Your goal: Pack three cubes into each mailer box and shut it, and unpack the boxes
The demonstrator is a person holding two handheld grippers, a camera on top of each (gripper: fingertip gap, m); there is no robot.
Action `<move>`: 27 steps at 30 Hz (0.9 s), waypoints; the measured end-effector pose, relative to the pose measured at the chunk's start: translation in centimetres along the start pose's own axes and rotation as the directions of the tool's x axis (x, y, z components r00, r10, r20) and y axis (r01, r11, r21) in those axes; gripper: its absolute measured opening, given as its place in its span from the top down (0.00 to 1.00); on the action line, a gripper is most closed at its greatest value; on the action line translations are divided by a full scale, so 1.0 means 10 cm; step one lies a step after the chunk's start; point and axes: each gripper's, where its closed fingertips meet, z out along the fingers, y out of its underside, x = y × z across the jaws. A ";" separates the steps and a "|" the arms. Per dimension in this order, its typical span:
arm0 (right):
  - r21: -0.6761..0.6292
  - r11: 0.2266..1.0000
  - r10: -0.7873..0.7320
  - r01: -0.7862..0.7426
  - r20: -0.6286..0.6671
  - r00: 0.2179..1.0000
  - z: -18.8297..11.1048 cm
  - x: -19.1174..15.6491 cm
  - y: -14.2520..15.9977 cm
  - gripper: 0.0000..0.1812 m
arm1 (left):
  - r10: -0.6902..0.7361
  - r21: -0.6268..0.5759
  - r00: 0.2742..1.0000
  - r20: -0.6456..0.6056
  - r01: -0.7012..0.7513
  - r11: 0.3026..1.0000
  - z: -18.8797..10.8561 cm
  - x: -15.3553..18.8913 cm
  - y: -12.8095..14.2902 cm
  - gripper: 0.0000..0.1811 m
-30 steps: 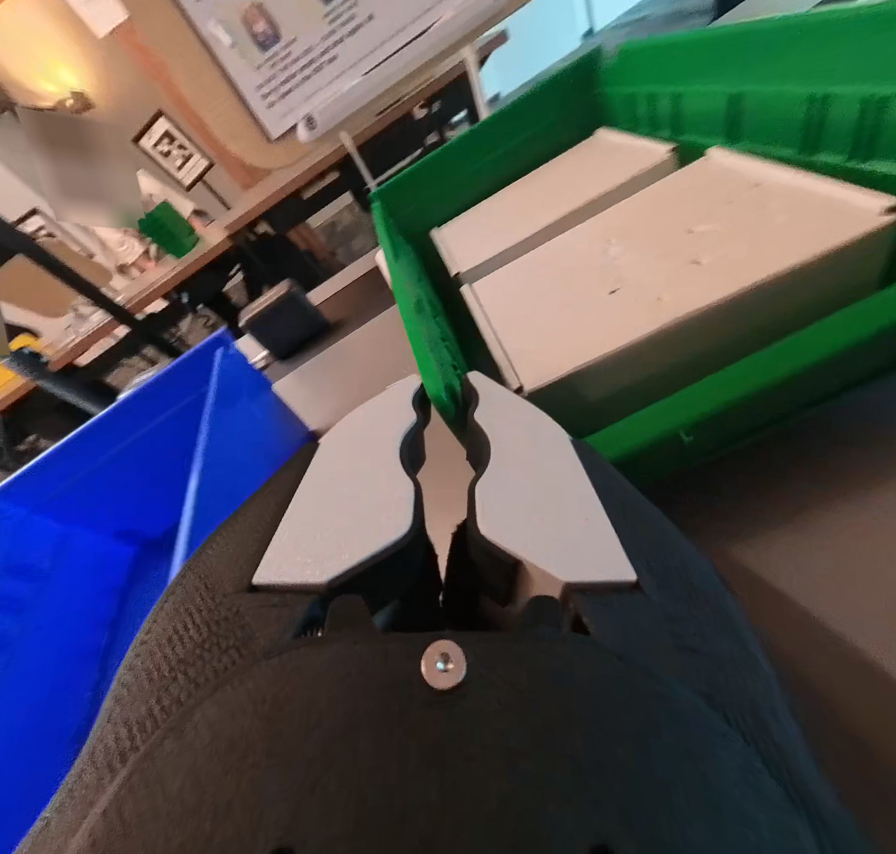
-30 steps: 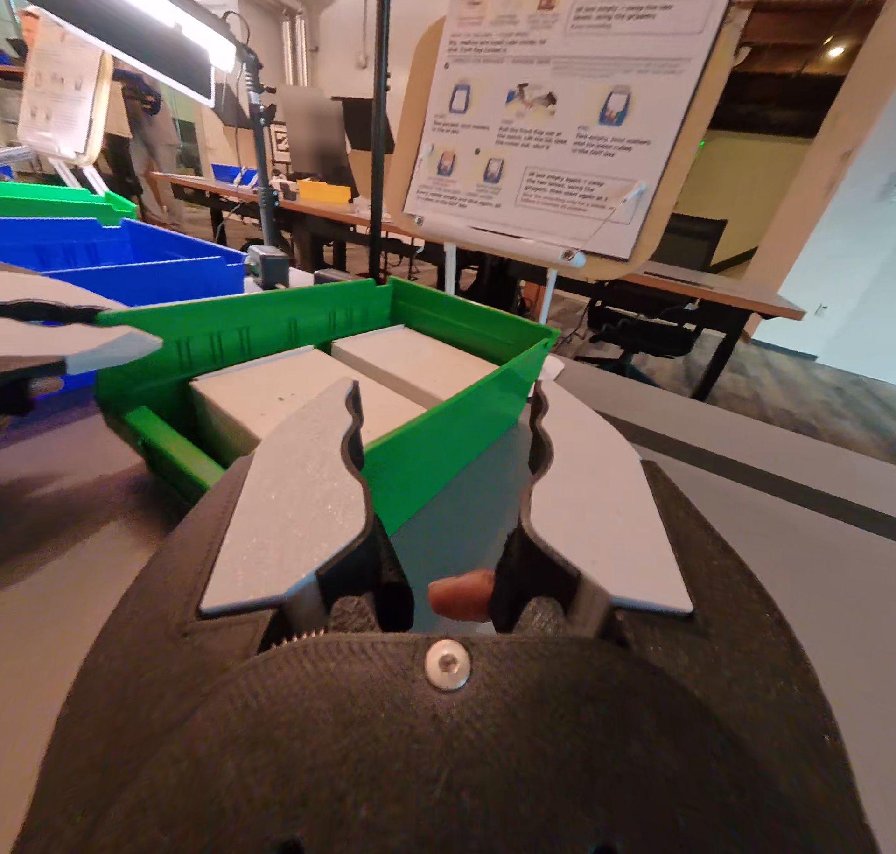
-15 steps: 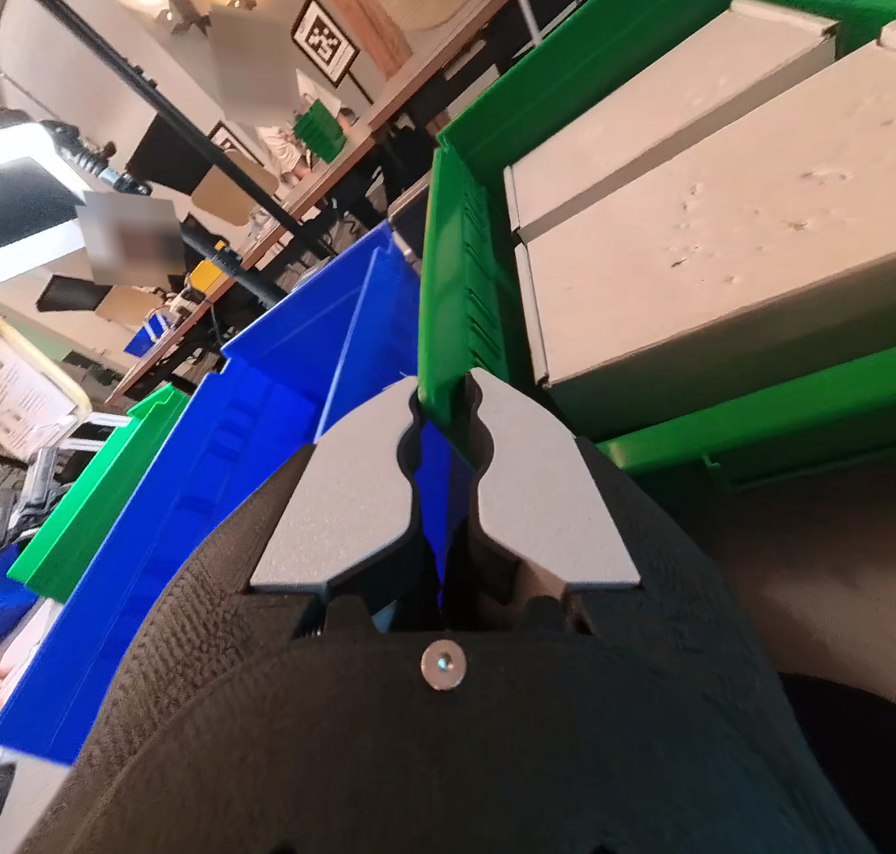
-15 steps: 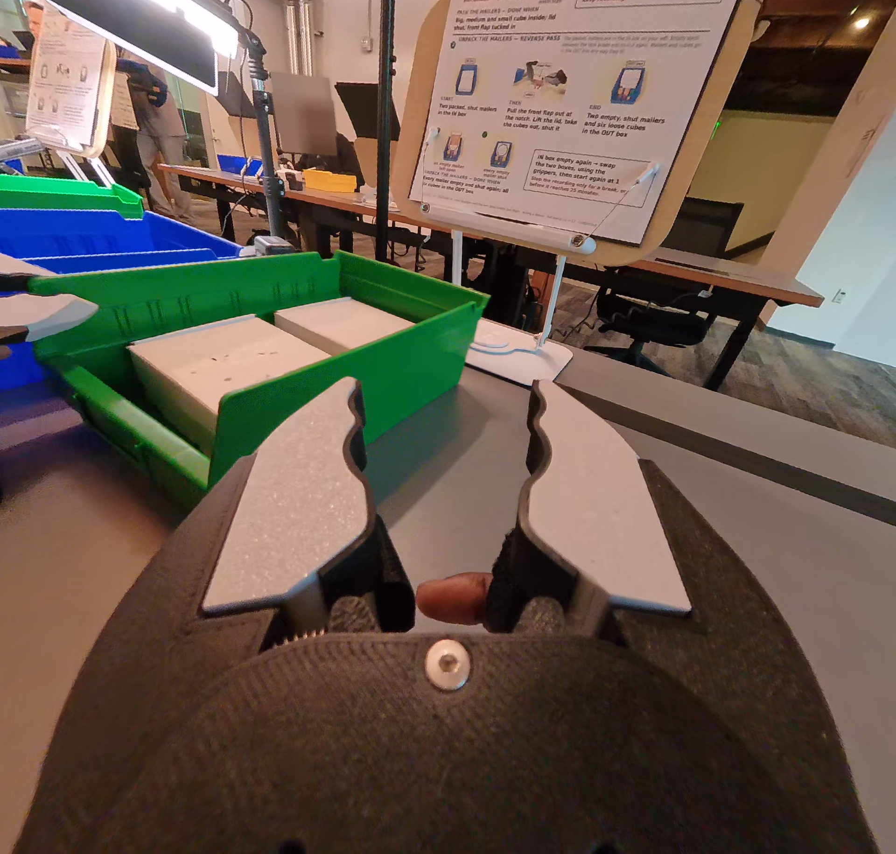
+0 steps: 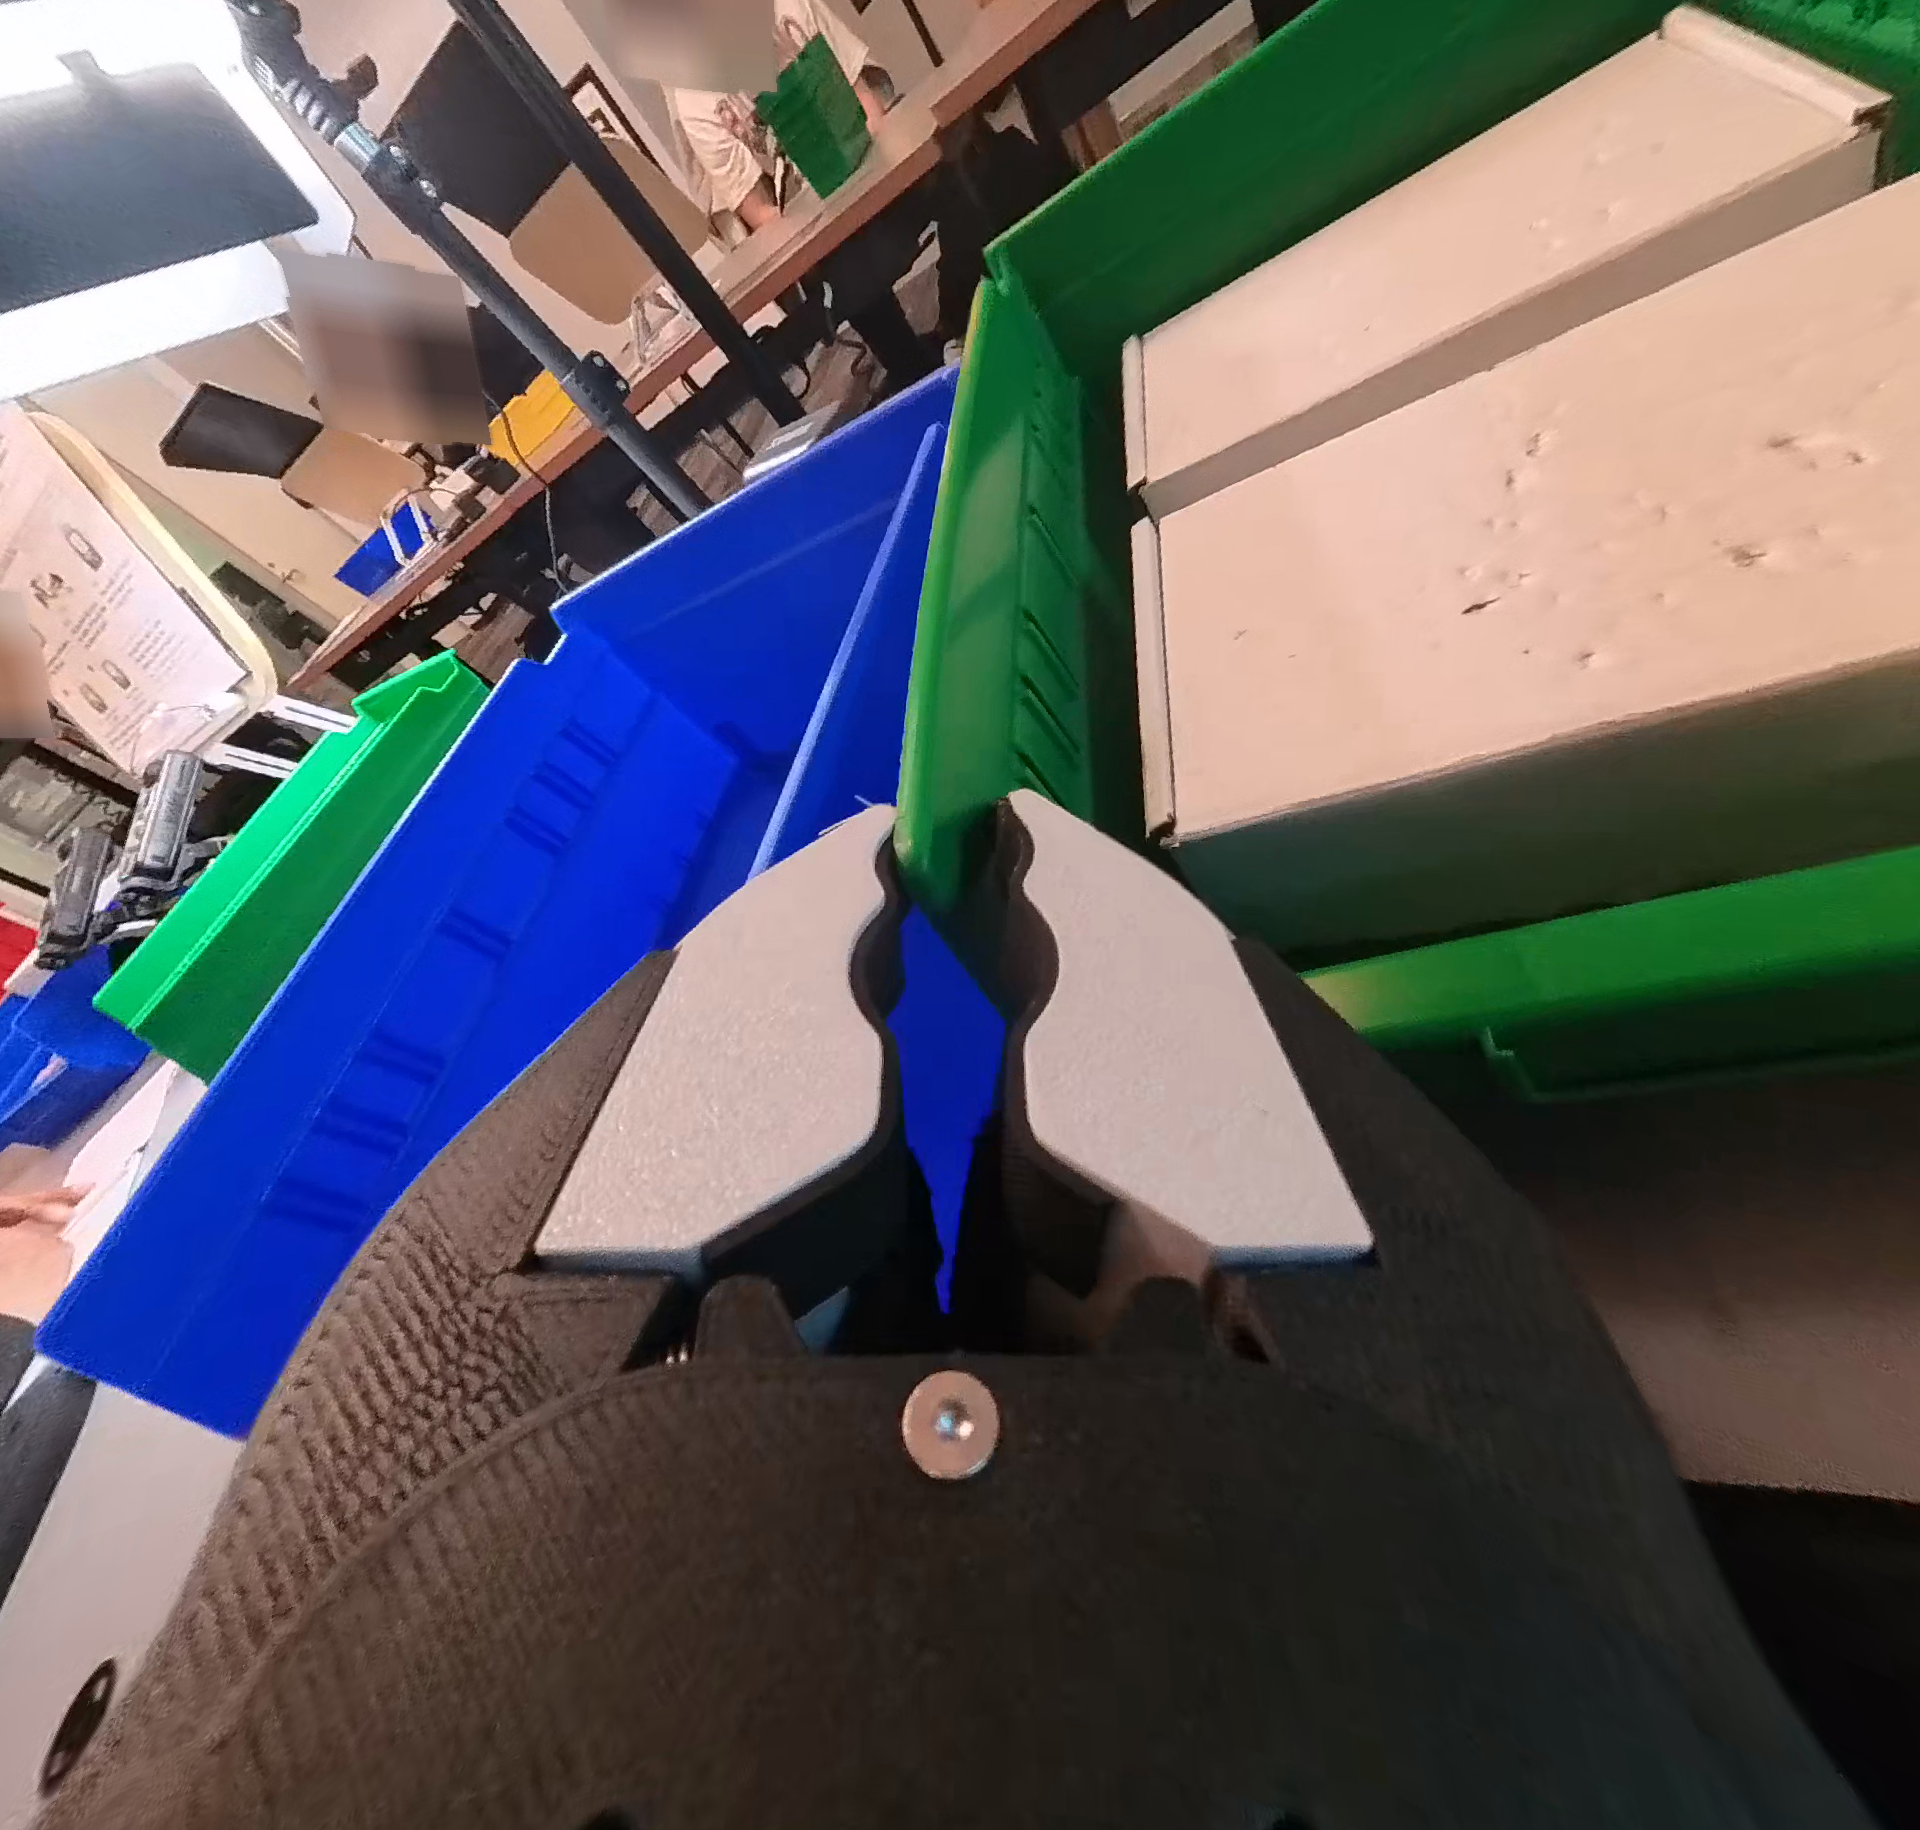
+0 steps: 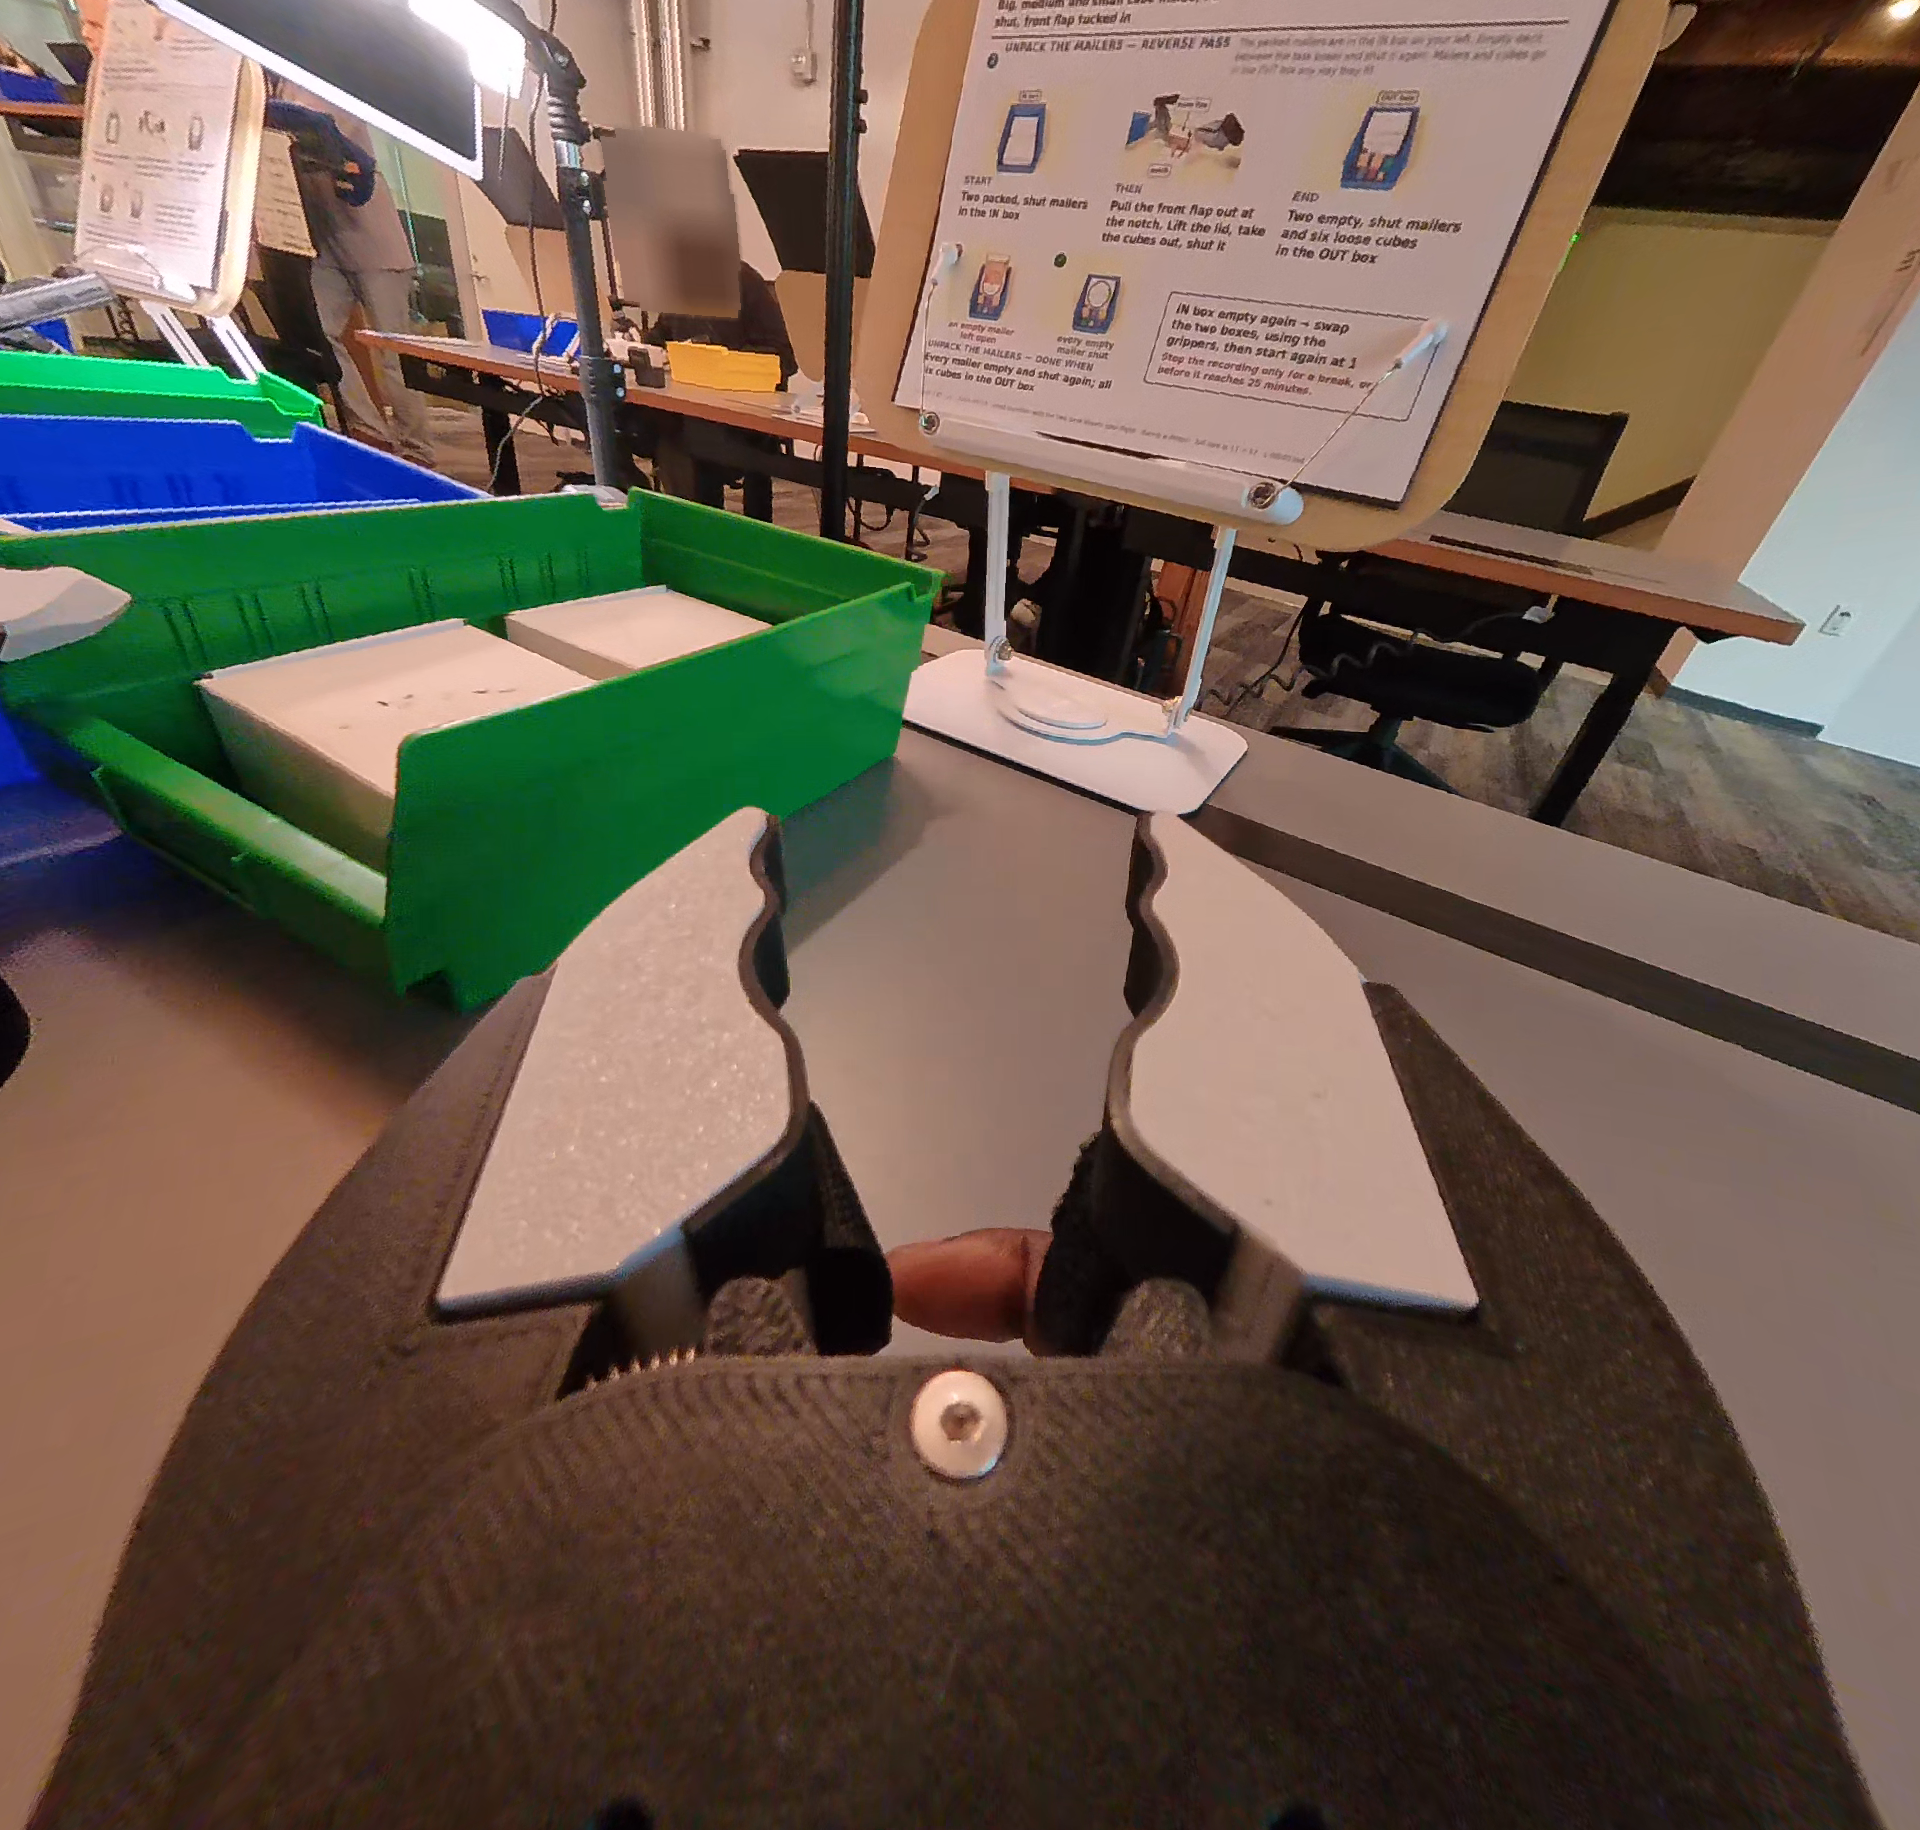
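Note:
Two shut white mailer boxes (image 5: 1507, 585) (image 5: 1455, 253) lie side by side in a green bin (image 5: 977, 585). My left gripper (image 5: 951, 824) is shut on the near left corner of the green bin's wall. In the right wrist view the same green bin (image 6: 623, 793) stands on the grey table at the left, with both mailers (image 6: 364, 689) (image 6: 634, 627) inside it. My right gripper (image 6: 951, 835) is open and empty above the table, to the right of the bin and apart from it. No cubes are in view.
A blue bin (image 5: 644, 845) stands close against the green bin's left side, with another green bin (image 5: 281, 845) beyond it. An instruction board on a white stand (image 6: 1081, 731) stands behind the green bin. The table's far edge (image 6: 1558, 907) runs to the right. My right fingertips sit around 35 centimeters from my left ones.
The green bin, held by my left gripper, has slid left up to the blue bin. My right gripper now stands farther from the bin's right wall.

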 end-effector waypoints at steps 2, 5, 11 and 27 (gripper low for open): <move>-0.004 1.000 -0.005 0.006 0.006 1.000 0.00 -0.01 0.01 0.65 | -0.008 0.017 1.000 -0.015 0.009 1.000 -0.01 0.02 -0.02 0.91; 0.002 1.000 0.001 -0.001 0.017 1.000 0.00 -0.03 -0.01 0.64 | 0.006 0.023 0.997 -0.078 -0.005 1.000 -0.04 0.13 -0.02 0.83; 0.011 1.000 0.029 -0.029 0.005 1.000 -0.01 0.03 -0.02 0.63 | -0.170 0.303 0.860 -0.482 0.345 0.888 -0.76 0.38 -0.42 0.55; -0.025 1.000 0.009 -0.009 0.008 1.000 0.02 0.01 0.09 0.62 | 0.347 -0.025 0.563 -0.750 -0.549 0.835 -0.61 -1.06 1.42 0.55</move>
